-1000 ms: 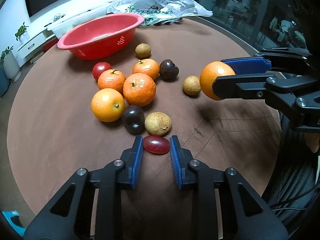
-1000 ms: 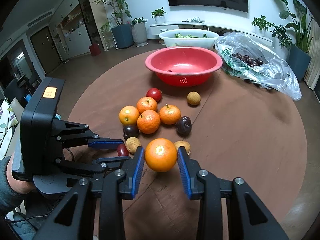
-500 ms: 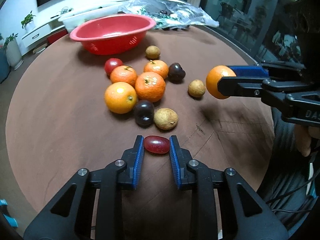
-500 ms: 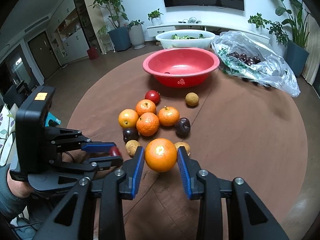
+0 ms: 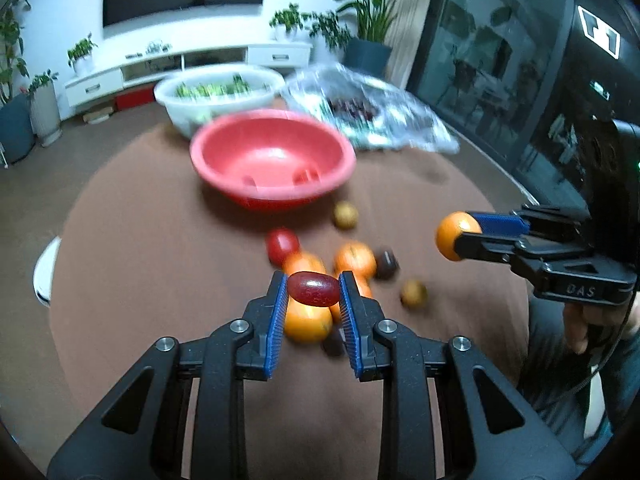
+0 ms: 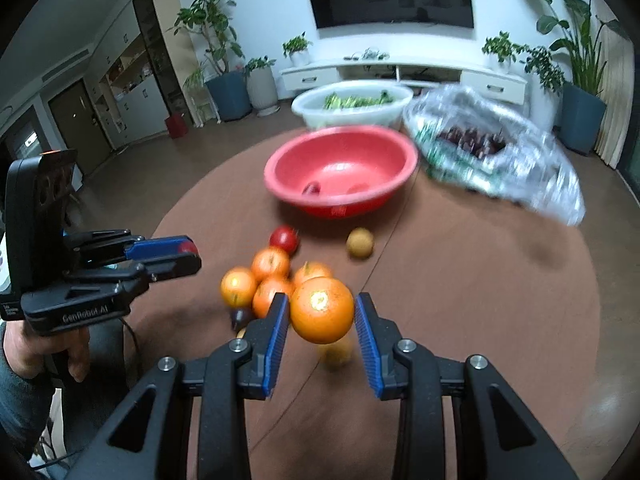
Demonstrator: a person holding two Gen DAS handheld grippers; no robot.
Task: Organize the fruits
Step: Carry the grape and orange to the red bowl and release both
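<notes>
Black "GenRobot.AI" left tongs [image 6: 188,254] pinching a red grape [image 5: 313,289], right tongs [image 6: 322,314] an orange [image 6: 322,309].

I count two hand-held grippers: my left hand-held gripper [image 5: 313,289] carries one red grape [image 5: 313,289], and my right hand-held gripper [image 6: 322,310] carries one orange [image 6: 322,310]. Four more oranges [image 6: 238,286] lie in a cluster near the middle of the surface [image 6: 460,280]. One red tomato [image 6: 284,238] sits beside them. I make out three small tan fruits [image 6: 360,243] and two dark plums [image 5: 386,264], though blur makes these counts unsure. Toward the far edge stand one red bowl [image 6: 404,168], one white bowl [image 6: 308,114] and one plastic bag [image 6: 532,176].
</notes>
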